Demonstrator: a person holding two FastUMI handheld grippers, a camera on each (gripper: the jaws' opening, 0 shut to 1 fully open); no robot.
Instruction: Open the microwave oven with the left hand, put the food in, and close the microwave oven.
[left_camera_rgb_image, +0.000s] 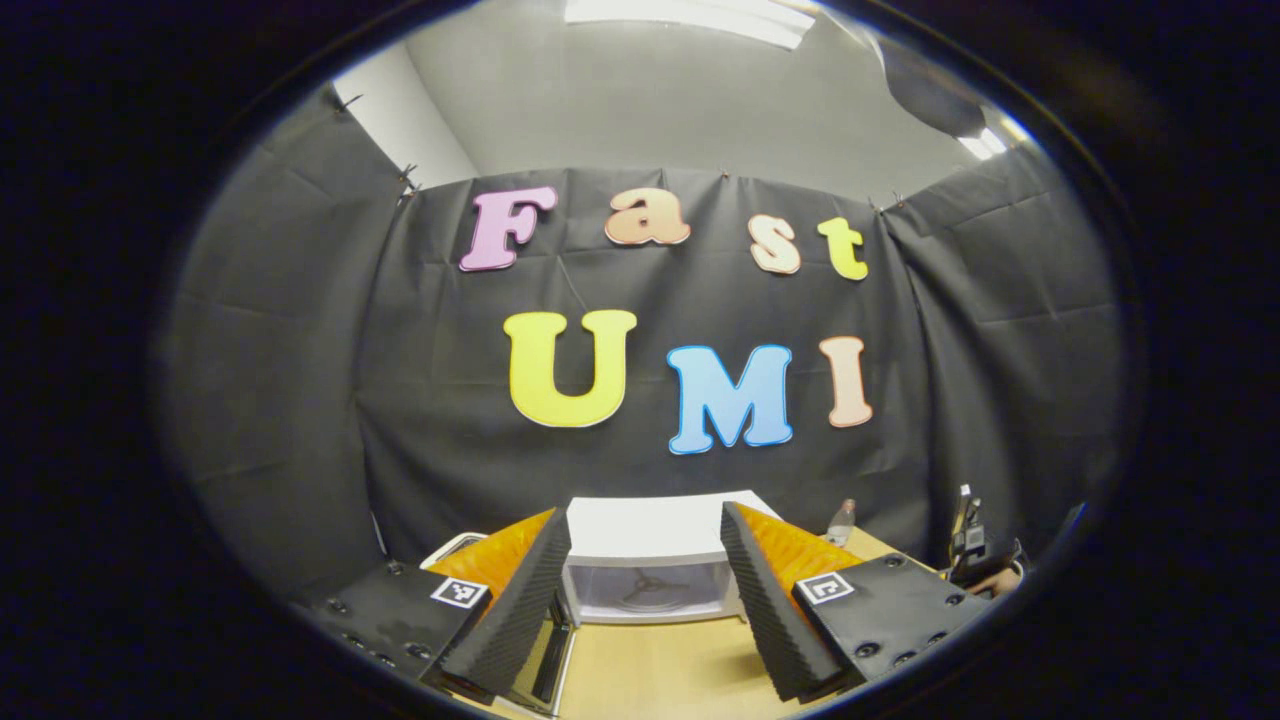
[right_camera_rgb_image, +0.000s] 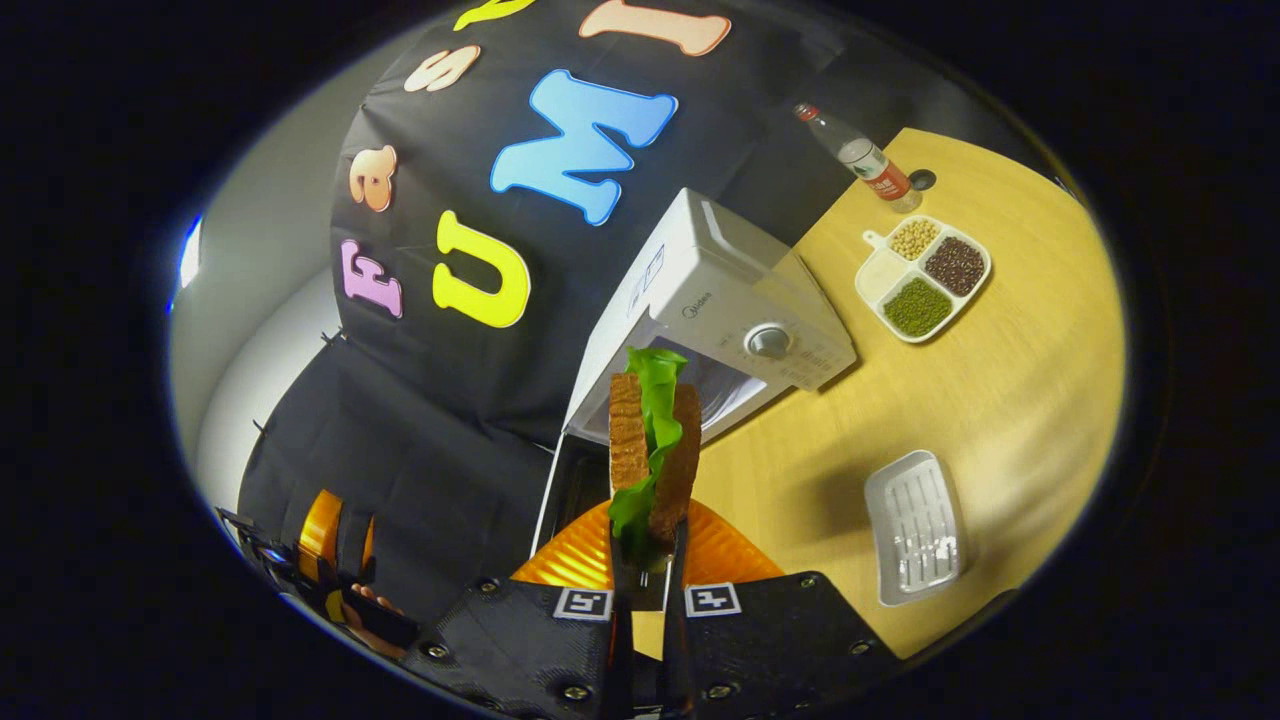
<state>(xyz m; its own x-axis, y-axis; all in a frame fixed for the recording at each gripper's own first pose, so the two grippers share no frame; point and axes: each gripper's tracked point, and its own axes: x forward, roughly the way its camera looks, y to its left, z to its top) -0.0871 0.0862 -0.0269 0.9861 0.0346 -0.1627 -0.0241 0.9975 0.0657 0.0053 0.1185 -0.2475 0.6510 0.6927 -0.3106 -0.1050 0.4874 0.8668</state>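
Gripping sandwich (right_camera_rgb_image: 655, 450), right claw (right_camera_rgb_image: 647, 560), microwave (right_camera_rgb_image: 720, 300) logo unreadable, door open

Bright ceiling light (left_camera_rgb_image: 690, 18) overhead; sharp centres, strong fisheye bending at edges.

Black cloth wall (left_camera_rgb_image: 300, 400) encloses a light wooden table (right_camera_rgb_image: 1000, 400) under a bright ceiling light (left_camera_rgb_image: 690, 15).

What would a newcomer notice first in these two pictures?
First comes the sandwich, bread with green lettuce, clamped upright in the right tongs in front of the white microwave oven, whose door stands open. On the wooden table to the right lie a divided dish of beans and an empty white tray. In the left gripper view, the left tongs stand open before the microwave's cavity.
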